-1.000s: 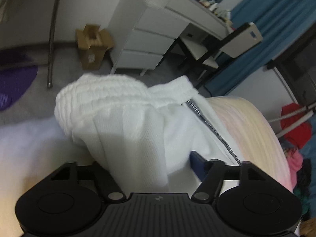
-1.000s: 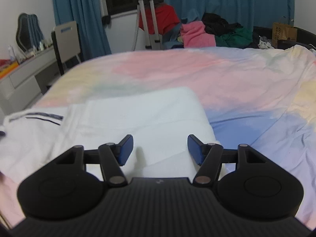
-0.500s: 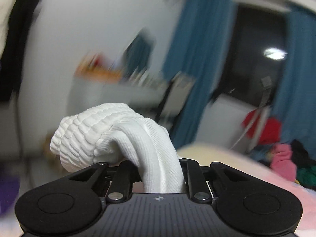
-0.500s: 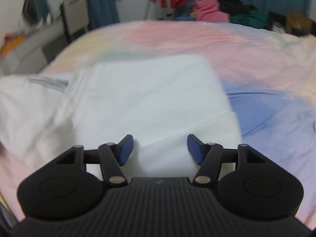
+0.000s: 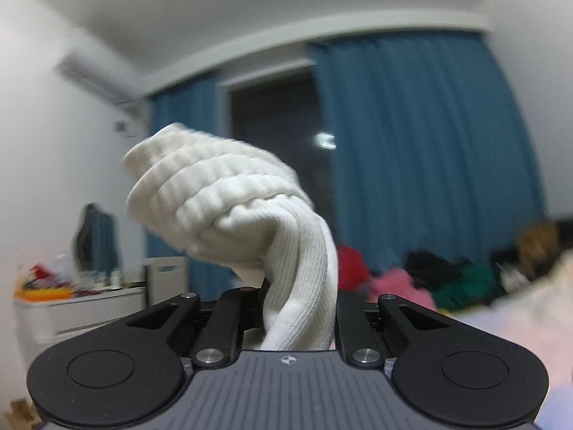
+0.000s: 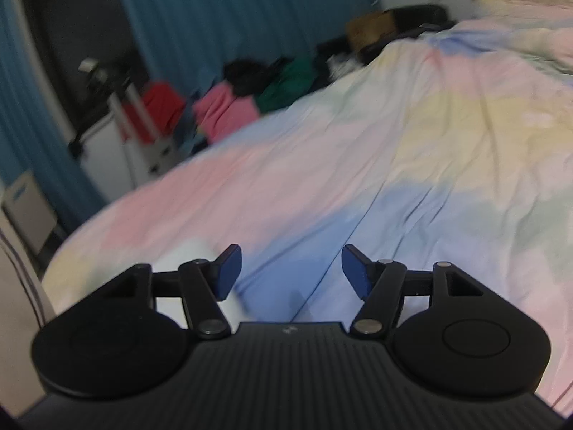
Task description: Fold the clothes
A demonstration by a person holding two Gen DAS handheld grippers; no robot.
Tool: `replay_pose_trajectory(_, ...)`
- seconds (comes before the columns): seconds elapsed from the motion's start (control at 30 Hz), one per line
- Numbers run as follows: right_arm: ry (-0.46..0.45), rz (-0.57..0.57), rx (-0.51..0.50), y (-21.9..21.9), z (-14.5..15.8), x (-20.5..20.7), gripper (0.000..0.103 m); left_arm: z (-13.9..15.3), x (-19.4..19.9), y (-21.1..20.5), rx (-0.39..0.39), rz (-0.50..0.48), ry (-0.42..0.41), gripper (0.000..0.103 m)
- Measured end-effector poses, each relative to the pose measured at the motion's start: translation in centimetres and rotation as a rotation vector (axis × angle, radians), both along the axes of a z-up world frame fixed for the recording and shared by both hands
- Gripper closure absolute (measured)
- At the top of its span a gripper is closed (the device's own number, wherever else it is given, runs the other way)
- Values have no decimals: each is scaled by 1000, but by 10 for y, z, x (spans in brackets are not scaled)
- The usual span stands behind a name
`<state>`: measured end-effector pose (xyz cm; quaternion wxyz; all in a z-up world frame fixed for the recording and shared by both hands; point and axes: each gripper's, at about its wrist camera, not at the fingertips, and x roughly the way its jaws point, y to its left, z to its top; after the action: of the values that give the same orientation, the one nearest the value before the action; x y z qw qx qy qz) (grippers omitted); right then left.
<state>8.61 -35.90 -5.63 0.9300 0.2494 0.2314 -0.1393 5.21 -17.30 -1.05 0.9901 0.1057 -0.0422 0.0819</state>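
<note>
My left gripper [image 5: 300, 317] has its jaws pinched tight on a white ribbed knit garment [image 5: 229, 208], whose bunched elastic band sticks up in front of the camera against the blue curtains [image 5: 422, 165]. My right gripper [image 6: 290, 274] hangs with jaws spread wide and nothing between them, above the pastel patchwork bedsheet [image 6: 412, 150]. A blurred white cloth edge [image 6: 186, 254] lies just behind its left finger.

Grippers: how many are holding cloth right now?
1. The left gripper is shut on the white ribbed garment, lifted up in front of the blue curtains. The right gripper is open above the pastel bedsheet, holding nothing.
</note>
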Motion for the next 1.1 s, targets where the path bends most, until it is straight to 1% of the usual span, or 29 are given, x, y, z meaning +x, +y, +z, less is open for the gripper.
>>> replay_pose_trajectory(0.03, -15, -23, 13, -6, 0, 0, 38, -18, 1, -24, 58, -31, 26, 89)
replay_pose_trajectory(0.13, -59, -76, 74, -27, -1, -2, 37, -67, 13, -69, 184, -119, 135, 89)
replay_pose_trajectory(0.23, -74, -56, 136, -36, -9, 2, 37, -112, 32, -95, 284, -217, 344, 88)
replay_pose_trajectory(0.27, -80, -39, 154, -36, -11, 5, 37, -120, 34, -100, 320, -236, 377, 87)
replay_pose_trajectory(0.3, -85, -21, 173, -36, -13, 8, 37, -125, 34, -104, 353, -248, 383, 87)
replay_pose_trajectory(0.33, -94, -7, 191, -37, -14, 10, 37, -124, 33, -103, 358, -256, 379, 83)
replay_pose_trajectory(0.37, -104, 6, 210, -38, -15, 12, 37, -123, 33, -102, 363, -264, 375, 83)
replay_pose_trajectory(0.4, -112, 25, 246, -39, -16, 13, 37, -120, 36, -98, 352, -270, 396, 74)
replay_pose_trajectory(0.43, -119, 46, 285, -41, -18, 14, 37, -117, 37, -90, 354, -275, 416, 58)
replay_pose_trajectory(0.47, -118, 60, 325, -43, -21, 17, 37, -114, 37, -81, 355, -279, 437, 50)
replay_pose_trajectory(0.5, -115, 72, 365, -45, -24, 19, 37, -111, 38, -72, 356, -283, 458, 40)
replay_pose_trajectory(0.57, -94, 91, 446, -48, -32, 23, 37, -105, 39, -55, 358, -292, 499, 38)
replay_pose_trajectory(0.6, -74, 96, 474, -48, -36, 24, 37, -102, 39, -46, 359, -296, 520, 35)
replay_pose_trajectory(0.67, -40, 98, 500, -48, -40, 24, 35, -100, 31, -1, 382, -296, 556, 33)
replay_pose_trajectory(0.73, -19, 92, 545, -48, -44, 22, 28, -94, 25, 29, 391, -275, 554, 31)
replay_pose_trajectory(0.77, -8, 89, 573, -48, -47, 22, 21, -91, 21, 44, 395, -264, 553, 31)
replay_pose_trajectory(0.83, 10, 102, 603, -45, -51, 22, 21, -88, 13, 63, 420, -223, 541, 31)
replay_pose_trajectory(0.87, 19, 109, 617, -43, -53, 22, 21, -89, 9, 75, 427, -188, 533, 31)
replay_pose_trajectory(0.9, 28, 116, 630, -41, -54, 22, 20, -89, 7, 84, 398, -177, 543, 29)
replay_pose_trajectory(1.0, 46, 150, 651, -33, -57, 25, 19, -85, 7, 107, 322, -146, 561, 29)
replay_pose_trajectory(1.07, 54, 186, 639, -26, -58, 30, 19, -80, 10, 122, 276, -126, 569, 33)
replay_pose_trajectory(1.1, 63, 202, 620, -20, -58, 34, 20, -78, 9, 124, 262, -123, 565, 38)
